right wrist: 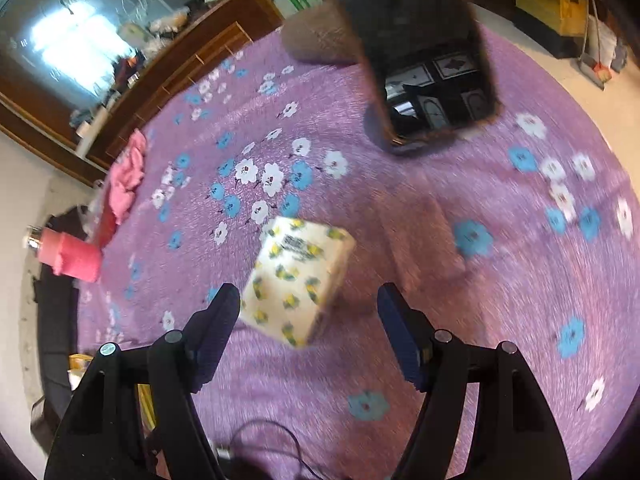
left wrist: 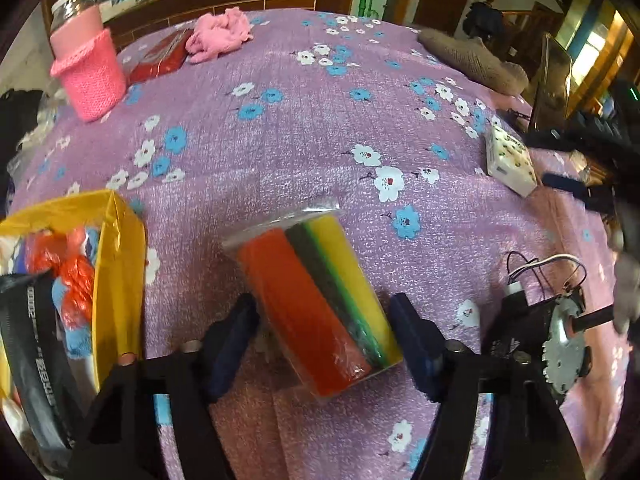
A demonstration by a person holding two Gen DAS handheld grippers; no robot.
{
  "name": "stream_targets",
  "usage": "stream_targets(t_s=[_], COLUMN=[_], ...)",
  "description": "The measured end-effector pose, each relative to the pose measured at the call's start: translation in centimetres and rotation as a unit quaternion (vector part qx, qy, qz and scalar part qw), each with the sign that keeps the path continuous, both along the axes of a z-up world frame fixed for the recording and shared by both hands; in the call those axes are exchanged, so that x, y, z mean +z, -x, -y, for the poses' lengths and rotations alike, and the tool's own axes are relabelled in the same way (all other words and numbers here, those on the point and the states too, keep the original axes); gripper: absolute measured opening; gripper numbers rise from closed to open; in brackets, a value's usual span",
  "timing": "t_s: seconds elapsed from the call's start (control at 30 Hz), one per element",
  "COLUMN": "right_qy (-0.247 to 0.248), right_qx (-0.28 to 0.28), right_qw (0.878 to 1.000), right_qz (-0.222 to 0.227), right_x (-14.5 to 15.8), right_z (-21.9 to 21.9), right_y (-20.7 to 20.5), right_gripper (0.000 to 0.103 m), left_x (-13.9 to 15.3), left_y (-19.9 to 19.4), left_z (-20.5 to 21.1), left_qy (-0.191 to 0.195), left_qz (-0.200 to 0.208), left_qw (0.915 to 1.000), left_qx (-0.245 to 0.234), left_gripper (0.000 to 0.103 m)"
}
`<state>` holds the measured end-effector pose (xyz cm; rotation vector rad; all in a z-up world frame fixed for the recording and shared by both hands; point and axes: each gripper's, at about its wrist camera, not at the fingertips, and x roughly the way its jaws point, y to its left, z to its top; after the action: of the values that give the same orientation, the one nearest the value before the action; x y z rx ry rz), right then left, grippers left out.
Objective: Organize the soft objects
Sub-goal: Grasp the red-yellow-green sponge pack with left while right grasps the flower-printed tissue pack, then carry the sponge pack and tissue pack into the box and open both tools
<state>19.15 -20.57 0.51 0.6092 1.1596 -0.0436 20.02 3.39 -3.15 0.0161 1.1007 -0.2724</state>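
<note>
A clear-wrapped pack of sponges (left wrist: pixel 320 300), red, dark green and yellow, lies on the purple flowered cloth (left wrist: pixel 320 128). My left gripper (left wrist: pixel 324 332) is open, its blue pads on either side of the pack, apart from it. A white tissue pack with yellow flowers (right wrist: pixel 298 280) lies on the cloth; it also shows in the left wrist view (left wrist: pixel 510 162). My right gripper (right wrist: pixel 310 320) is open, with the tissue pack's near end between its fingers. A pink cloth (left wrist: pixel 220 36) and a grey knitted piece (left wrist: pixel 476 58) lie at the far side.
A yellow bag (left wrist: pixel 116 280) holding soft items stands at the left. A jar in a pink knitted sleeve (left wrist: pixel 86 60) and a red packet (left wrist: pixel 160 56) are at the far left. A small motor with wires (left wrist: pixel 560 328) lies at the right. A dark framed mirror (right wrist: pixel 432 60) stands behind the tissue pack.
</note>
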Motion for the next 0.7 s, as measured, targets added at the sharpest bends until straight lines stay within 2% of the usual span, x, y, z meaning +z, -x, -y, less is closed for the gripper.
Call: stream_targets(t_s=[0.1, 0.17, 0.23, 0.3, 0.33, 0.5, 0.7], right_qy=[0.036, 0.062, 0.092, 0.119, 0.126, 0.139, 0.128], right_qx=[0.020, 0.031, 0.042, 0.067, 0.079, 0.089, 0.085], right_qw=[0.999, 0.997, 0.993, 0.987, 0.984, 0.984, 0.988], right_qz=[-0.027, -0.045, -0.065, -0.088, -0.094, -0.069, -0.014], right_x=[-0.2, -0.5, -0.8, -1.6, -1.8, -0.6, 3.9], right_z=[-1.7, -2.8, -3.9, -5.0, -5.4, -5.5, -5.4], right_y=[-2.0, -3.1, -3.9, -4.5, -4.6, -3.1, -0.2], right_gripper=[0.070, 0.070, 0.070, 0.068, 0.059, 0.057, 0.058], left_x=[-0.2, -0.3, -0.5, -0.5, -0.4, 0.6, 3.0], left_y=[-0.4, -0.4, -0.3, -0.1, 0.0, 0.6, 3.4], left_z=[-0.2, 0.3, 1.1, 1.8, 1.7, -0.8, -3.2], left_qy=[0.009, -0.001, -0.013, -0.026, -0.025, 0.024, 0.070], left_qz=[0.000, 0.009, 0.015, 0.023, 0.027, 0.026, 0.044], left_qw=[0.9999, 0.9999, 0.9998, 0.9994, 0.9993, 0.9993, 0.9965], left_qx=[0.011, 0.011, 0.003, -0.003, -0.006, 0.007, 0.012], left_gripper=[0.067, 0.077, 0.078, 0.070, 0.050, 0.044, 0.044])
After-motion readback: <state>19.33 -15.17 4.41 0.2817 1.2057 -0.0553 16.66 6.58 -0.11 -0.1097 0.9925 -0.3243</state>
